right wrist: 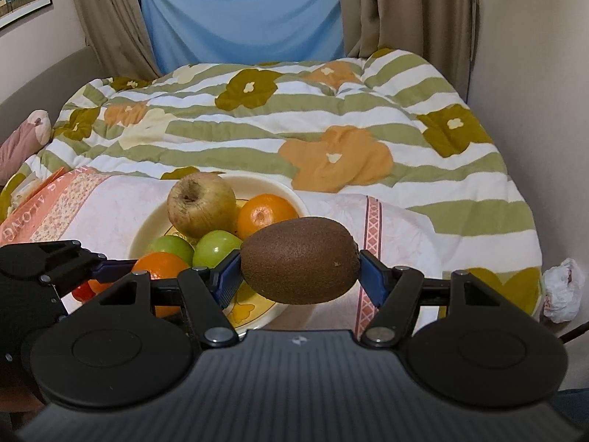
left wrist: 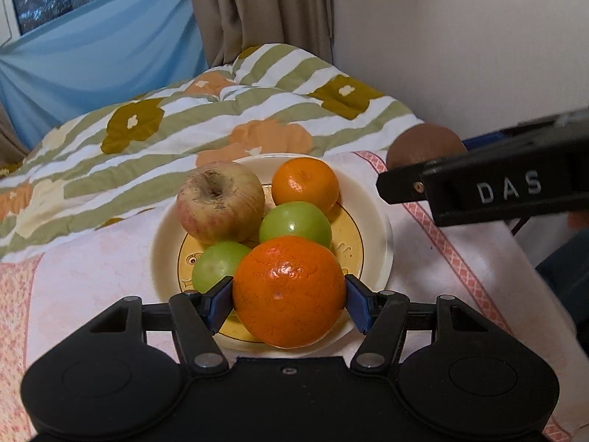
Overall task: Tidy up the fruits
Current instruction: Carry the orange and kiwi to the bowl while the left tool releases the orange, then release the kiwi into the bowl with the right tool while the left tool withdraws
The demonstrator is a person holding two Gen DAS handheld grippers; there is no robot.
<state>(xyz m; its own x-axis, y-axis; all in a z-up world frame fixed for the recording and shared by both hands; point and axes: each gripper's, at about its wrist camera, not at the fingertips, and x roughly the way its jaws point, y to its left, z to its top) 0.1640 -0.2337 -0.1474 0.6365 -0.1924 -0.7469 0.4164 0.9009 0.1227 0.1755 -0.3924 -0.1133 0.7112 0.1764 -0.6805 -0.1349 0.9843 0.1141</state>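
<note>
Two tools: one in each hand, each carrying one fruit above a plate on a bed.
Left tool (left wrist: pixel 289 300): its blue pads (left wrist: pixel 221 304) press on either side of a large orange (left wrist: pixel 289 291), which is pinched between them over the 6 o'clock rim of the plate.
Right tool (right wrist: pixel 300 272): its blue pads (right wrist: pixel 371 276) press on the two ends of a brown kiwi (right wrist: pixel 300 259), held lengthwise across the gap; in the left wrist view this tool enters from 3 o'clock with the kiwi (left wrist: pixel 423 143) showing behind it.
Plate (left wrist: pixel 162 243): cream with a yellow patterned centre, resting on a pink-and-white cloth (left wrist: pixel 92 269).
Apple (left wrist: pixel 221 202): dull red-yellow, stem hollow upward, at 10 o'clock on the plate.
Small orange (left wrist: pixel 305 184): at 1 o'clock on the plate, just beside the apple.
Green fruits: two; one (left wrist: pixel 294 223) near the plate's centre, touching the small orange; the other (left wrist: pixel 217 263) at 7 o'clock, partly behind the left pad.
Quilt (right wrist: pixel 331 121): striped green and white with orange and olive flowers, covering the bed beyond the plate at 12 o'clock.
Background: blue sheet (right wrist: pixel 239 11) between beige curtains (right wrist: pixel 405 7); crumpled white paper (right wrist: pixel 563 287) at 3 o'clock of the right wrist view.
</note>
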